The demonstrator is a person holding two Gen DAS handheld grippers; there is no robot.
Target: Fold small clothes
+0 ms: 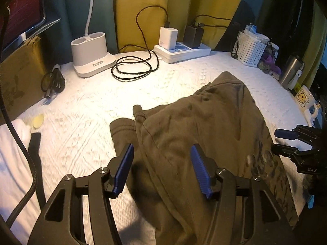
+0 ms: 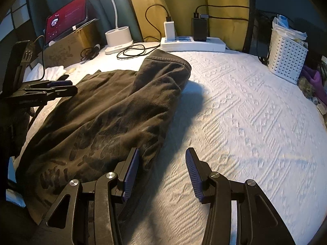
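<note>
Left wrist, shirt (image 1: pixel 204 134) under parted left claw (image 1: pixel 161 171)

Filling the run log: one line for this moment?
left gripper: open | right gripper: open | olive garment: released, partly folded

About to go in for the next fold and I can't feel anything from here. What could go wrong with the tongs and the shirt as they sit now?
1. The olive-brown printed cotton T-shirt lies bunched in loose layers, so the open left tongs might pinch several layers at once.
2. The open right tongs straddle the shirt's edge and the white textured bedspread, and might grab the bedspread too.
3. A wide drag could snag the coiled black cable.
</note>
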